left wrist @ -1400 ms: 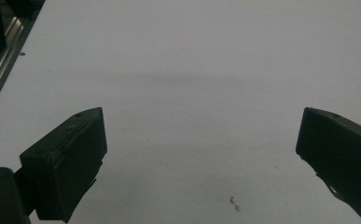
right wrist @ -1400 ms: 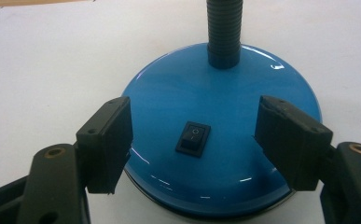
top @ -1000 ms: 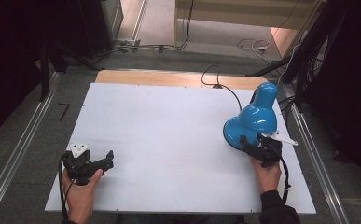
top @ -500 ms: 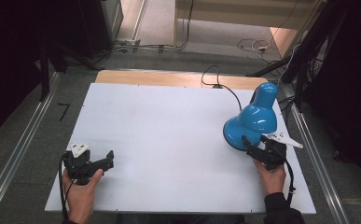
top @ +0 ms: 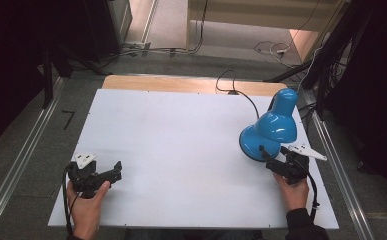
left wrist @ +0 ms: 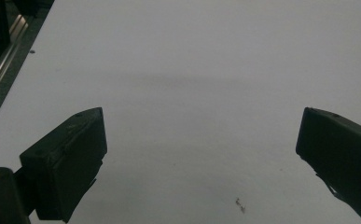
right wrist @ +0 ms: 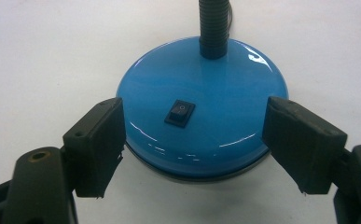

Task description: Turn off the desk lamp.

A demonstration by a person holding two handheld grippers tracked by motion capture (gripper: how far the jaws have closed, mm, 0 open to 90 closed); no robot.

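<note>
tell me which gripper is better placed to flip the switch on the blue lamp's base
Right. The right gripper sits open at the lamp base, its jaws flanking the rocker switch. The left gripper is across the table, facing bare surface.

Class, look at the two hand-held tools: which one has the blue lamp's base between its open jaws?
The right tool: its jaws flank the lamp base. The left tool faces bare white table.

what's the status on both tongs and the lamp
Left tongs open, over bare table. Right tongs open, jaws either side of blue desk lamp base, not gripping. Rocker switch faces tongs, nothing between.
</note>
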